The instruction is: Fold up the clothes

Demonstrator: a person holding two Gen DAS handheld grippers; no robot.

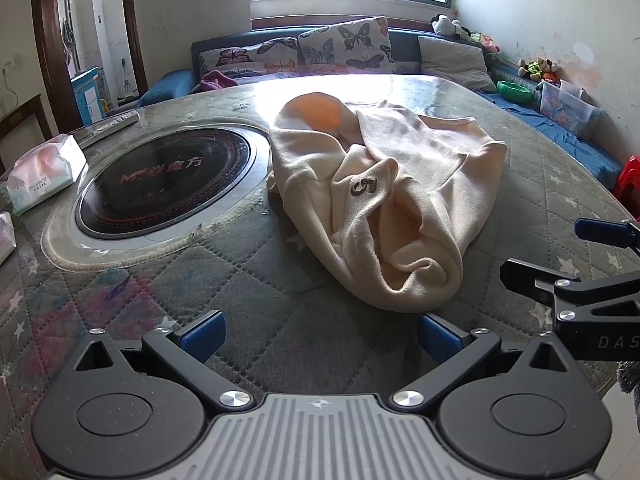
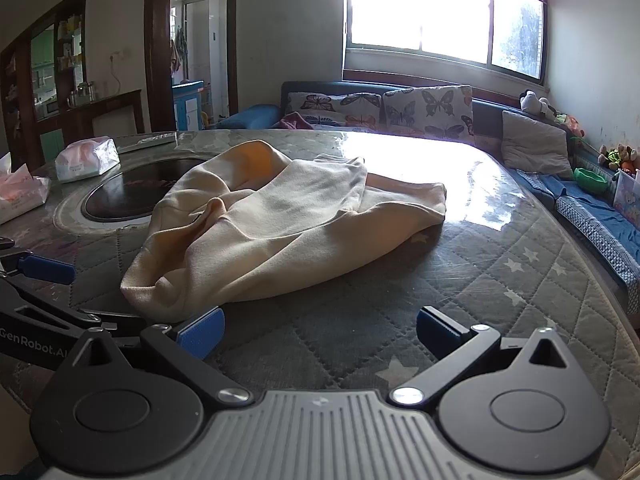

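Note:
A cream garment [image 1: 384, 188] with a brown "5" and an orange lining lies crumpled on the quilted table top [image 1: 256, 288]. It also shows in the right wrist view [image 2: 280, 220]. My left gripper [image 1: 320, 336] is open and empty, just short of the garment's near end. My right gripper [image 2: 320, 332] is open and empty, its left pad [image 2: 202, 330] close to the garment's near hem. The right gripper shows at the right edge of the left wrist view [image 1: 576, 248], open. The left gripper shows at the left edge of the right wrist view [image 2: 36, 280].
A round black hotplate [image 1: 164, 180] is set into the table, left of the garment. Tissue packs [image 1: 44, 172] lie at the far left. A sofa with butterfly cushions [image 1: 344, 46] stands behind the table. Toys and a plastic box [image 1: 568, 104] sit at the right.

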